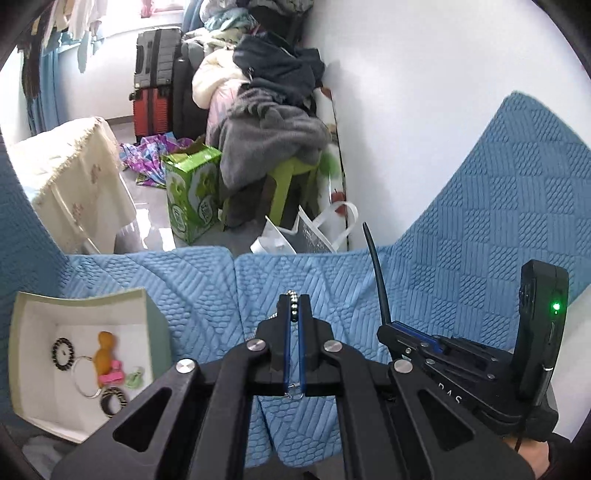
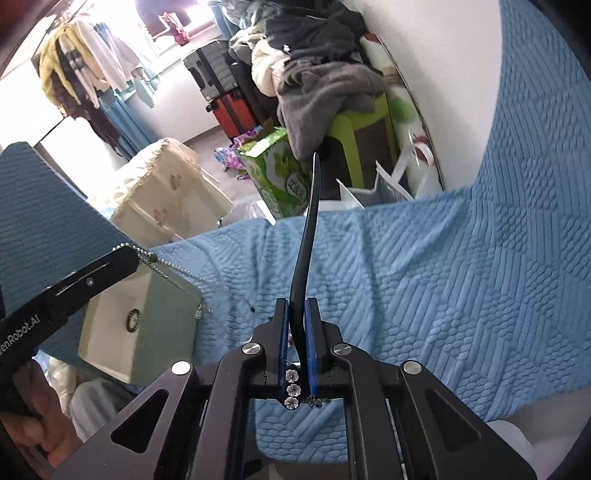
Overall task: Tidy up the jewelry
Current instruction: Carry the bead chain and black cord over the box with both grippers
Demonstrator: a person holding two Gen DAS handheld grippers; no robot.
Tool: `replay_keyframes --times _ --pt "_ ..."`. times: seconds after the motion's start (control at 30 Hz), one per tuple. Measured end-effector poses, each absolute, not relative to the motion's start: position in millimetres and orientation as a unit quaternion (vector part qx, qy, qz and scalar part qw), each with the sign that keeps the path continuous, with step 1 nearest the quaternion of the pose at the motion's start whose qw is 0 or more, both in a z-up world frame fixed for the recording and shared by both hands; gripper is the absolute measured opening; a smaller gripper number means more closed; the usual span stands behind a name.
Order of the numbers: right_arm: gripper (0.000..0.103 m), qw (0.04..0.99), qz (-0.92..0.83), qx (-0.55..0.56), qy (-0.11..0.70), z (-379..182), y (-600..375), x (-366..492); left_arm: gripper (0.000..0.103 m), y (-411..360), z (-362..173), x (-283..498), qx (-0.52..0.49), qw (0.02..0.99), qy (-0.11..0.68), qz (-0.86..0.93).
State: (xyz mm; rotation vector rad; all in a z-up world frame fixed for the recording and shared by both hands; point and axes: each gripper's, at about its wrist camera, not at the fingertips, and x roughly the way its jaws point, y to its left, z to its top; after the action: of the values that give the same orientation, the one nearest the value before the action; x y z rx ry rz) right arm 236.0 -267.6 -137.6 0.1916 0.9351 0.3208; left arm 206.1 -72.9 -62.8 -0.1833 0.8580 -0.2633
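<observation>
Daylight pours in from a window at the far end of the room, blown out to white in both views, and the hanging clothes beside it lose detail in the glare. The wall is evenly bright; shadows are soft. Fisheye bending curves the blue cover strongly, with black vignette at the corners. Near parts stay sharp.

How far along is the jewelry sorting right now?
Done: the open box already holds beaded bracelets, a key ring and small charms. In hand: the left gripper is shut on a bead chain; the right gripper is shut on a black hair stick. Left: getting both into the box.
</observation>
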Motion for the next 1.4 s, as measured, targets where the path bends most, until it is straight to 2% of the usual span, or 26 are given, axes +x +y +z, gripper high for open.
replay_keyframes --times 0.47,0.7,0.93,1.4 --pt "0.006 0.889 0.210 0.066 0.401 -47.7 -196.5 227.6 0.003 -7.1 12.8 189.1 -0.103 0.921 0.366 -0.090" --pt "0.006 0.883 0.250 0.056 0.392 -28.1 -148.9 226.8 0.003 36.7 35.9 176.0 -0.108 0.933 0.338 -0.056" --pt "0.006 0.874 0.277 0.034 0.398 -40.5 -98.5 218.5 0.003 80.7 10.2 163.6 -0.118 0.929 0.349 -0.023" --pt "0.007 0.842 0.288 -0.003 0.456 -131.6 -44.4 201.0 0.003 124.5 -75.8 137.9 -0.145 0.904 0.403 0.007"
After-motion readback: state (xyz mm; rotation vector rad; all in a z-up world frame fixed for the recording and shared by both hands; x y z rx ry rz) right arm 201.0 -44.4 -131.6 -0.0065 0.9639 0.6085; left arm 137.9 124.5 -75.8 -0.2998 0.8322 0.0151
